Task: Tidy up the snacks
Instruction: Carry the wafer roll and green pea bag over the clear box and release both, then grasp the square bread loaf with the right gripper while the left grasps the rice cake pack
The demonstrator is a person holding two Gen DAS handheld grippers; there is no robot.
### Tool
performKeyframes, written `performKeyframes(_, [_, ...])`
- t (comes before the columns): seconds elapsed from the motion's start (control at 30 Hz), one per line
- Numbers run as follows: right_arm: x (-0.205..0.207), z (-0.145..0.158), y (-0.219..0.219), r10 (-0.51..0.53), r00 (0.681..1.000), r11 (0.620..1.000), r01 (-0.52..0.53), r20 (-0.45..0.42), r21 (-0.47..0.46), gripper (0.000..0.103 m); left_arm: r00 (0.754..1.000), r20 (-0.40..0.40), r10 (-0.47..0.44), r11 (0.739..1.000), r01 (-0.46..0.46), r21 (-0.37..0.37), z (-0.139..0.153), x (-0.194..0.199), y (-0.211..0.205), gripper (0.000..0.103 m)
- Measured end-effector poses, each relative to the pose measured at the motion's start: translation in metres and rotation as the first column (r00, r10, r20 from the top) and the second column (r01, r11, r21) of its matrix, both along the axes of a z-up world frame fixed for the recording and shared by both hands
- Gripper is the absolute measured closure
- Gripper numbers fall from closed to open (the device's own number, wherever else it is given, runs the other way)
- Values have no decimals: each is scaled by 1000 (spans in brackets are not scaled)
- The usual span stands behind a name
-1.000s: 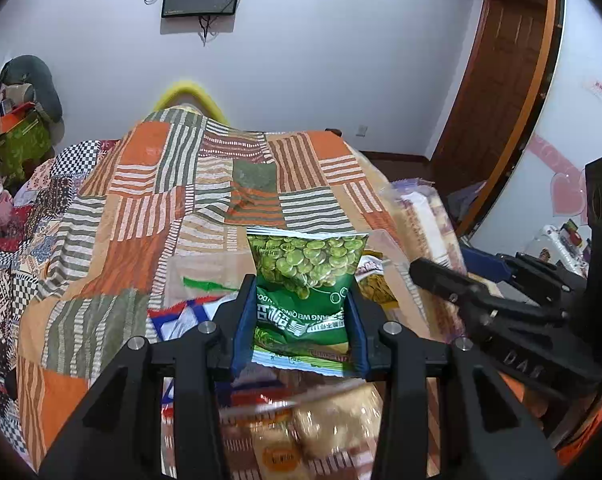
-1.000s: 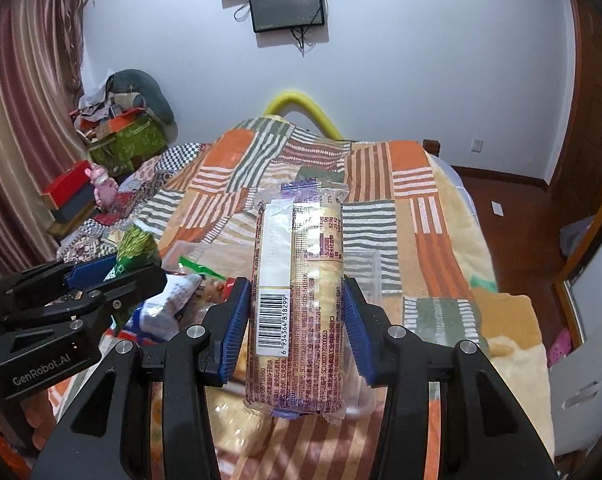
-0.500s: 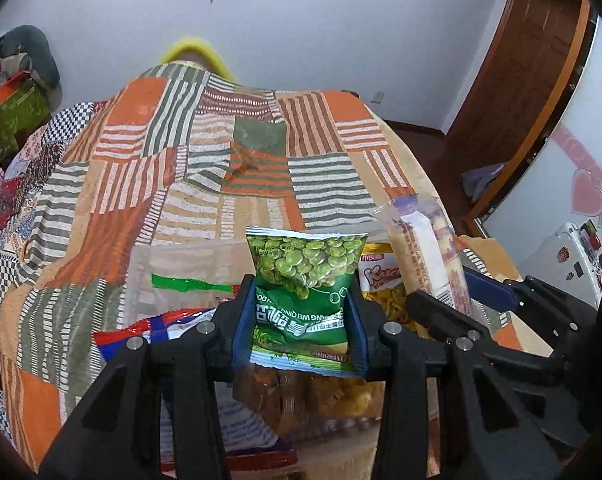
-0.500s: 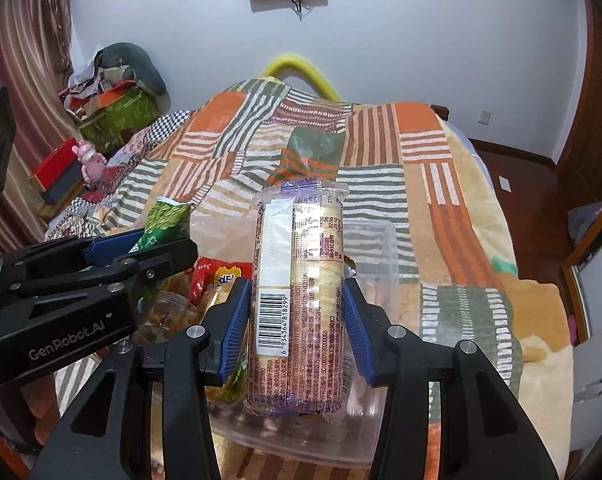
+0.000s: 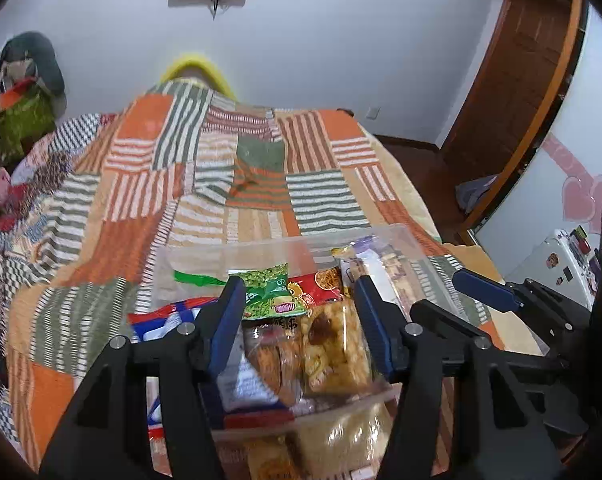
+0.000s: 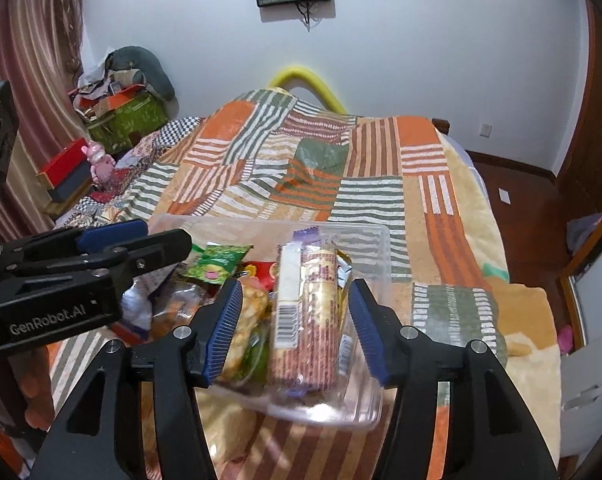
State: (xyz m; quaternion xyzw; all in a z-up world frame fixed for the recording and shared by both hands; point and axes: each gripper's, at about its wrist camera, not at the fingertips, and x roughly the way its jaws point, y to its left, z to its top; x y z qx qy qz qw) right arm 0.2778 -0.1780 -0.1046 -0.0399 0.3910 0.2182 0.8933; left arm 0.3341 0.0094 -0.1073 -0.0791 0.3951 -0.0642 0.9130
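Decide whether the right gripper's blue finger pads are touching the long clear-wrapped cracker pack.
Apart. In the right wrist view, the right gripper is open, with gaps showing on both sides of the long clear-wrapped cracker pack, which lies in the clear plastic bin.

Snack packets point(image 5: 325, 344) crowd the clear bin point(image 6: 381, 248), leaving bare floor only along its far wall. The quilt point(image 6: 373, 168) beyond lies open. The left gripper point(image 6: 81, 264) blocks the bin's left side.
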Motion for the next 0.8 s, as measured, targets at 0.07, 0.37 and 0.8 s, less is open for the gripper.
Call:
performKeyframes(0.07, [-9,5,0,5,1000,1000,-5,11,2,51,1000,21,-4,1000,4,12,8,-12,1,44])
performKeyframes(0.37, [-50,12,-2,22,999,1000,-22,24,10,45,999,34,14,998,-16,64,14,-75,26,38])
performKeyframes(0.8, [-69,-36,25,40,991,999,-43,-125,-21,35,996,-92,16,995,-7,100,-46,-135,61,35])
